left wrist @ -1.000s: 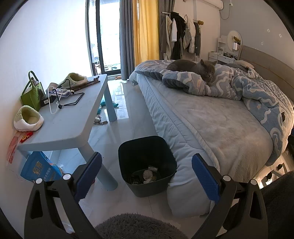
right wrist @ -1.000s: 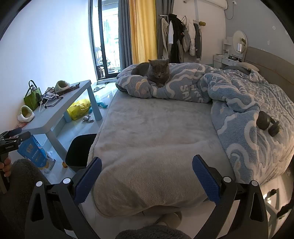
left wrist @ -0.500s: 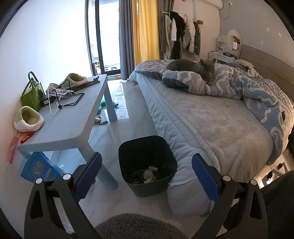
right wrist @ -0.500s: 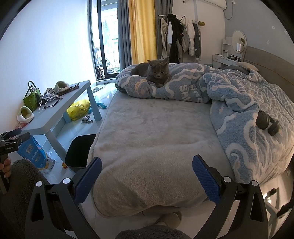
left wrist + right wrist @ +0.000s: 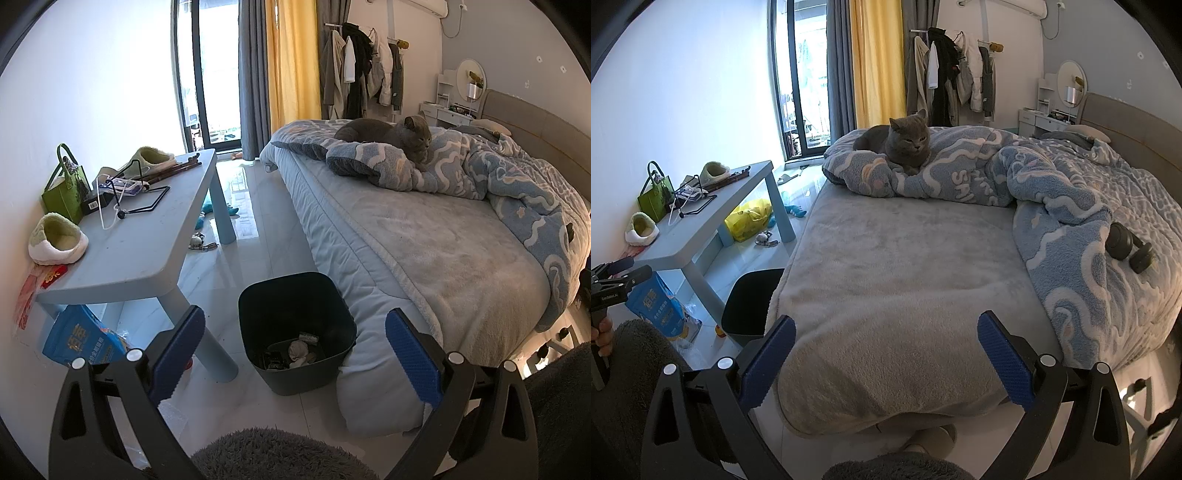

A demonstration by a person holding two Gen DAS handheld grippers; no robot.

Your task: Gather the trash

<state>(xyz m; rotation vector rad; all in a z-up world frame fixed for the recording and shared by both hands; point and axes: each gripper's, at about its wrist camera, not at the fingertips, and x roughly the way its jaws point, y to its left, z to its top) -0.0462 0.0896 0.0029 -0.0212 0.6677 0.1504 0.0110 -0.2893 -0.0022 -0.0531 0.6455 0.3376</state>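
grey cat (image 5: 903, 142) on blue duvet (image 5: 1052, 206); headphones (image 5: 1128, 246) right; slippers on table (image 5: 136, 236).

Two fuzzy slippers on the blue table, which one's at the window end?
The slipper beside the dark sticks, at the table's far end. The other slipper sits at the near end, just past the green bag.

At the left of the frame a pale blue table (image 5: 136, 243) carries two fuzzy slippers (image 5: 57, 240), a green bag (image 5: 62, 192) and a wire hanger (image 5: 140, 201). The bed (image 5: 905, 280) fills the right, bearing a rumpled blue blanket (image 5: 1063, 229), a grey cat (image 5: 897, 142) and headphones (image 5: 1128, 247). On the tiled floor (image 5: 255, 236) between them stands a dark bin (image 5: 295, 328).
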